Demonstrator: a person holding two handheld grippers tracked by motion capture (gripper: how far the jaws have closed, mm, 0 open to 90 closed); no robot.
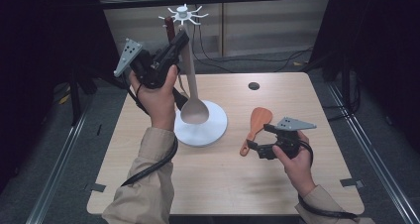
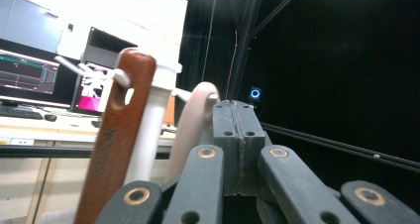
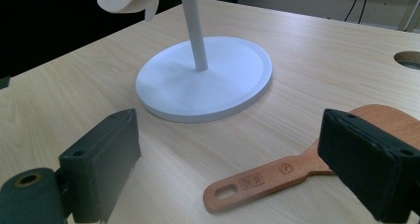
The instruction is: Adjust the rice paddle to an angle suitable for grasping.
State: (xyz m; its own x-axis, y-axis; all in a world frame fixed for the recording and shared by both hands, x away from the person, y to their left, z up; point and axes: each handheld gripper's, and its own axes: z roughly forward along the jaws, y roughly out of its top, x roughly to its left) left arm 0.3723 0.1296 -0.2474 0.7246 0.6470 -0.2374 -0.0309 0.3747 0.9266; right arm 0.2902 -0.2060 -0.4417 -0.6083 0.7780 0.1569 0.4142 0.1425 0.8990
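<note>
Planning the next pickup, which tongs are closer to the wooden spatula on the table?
Right tongs, open around the spatula handle; left tongs are up at the rack.

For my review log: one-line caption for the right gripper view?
Open right gripper hovers over the wooden spatula lying beside the white rack base.

My table has a round hole toward one o'clock. Black cables lie on the floor beyond, at twelve. Elsewhere monitors glow, with a keyboard at their six o'clock.
</note>
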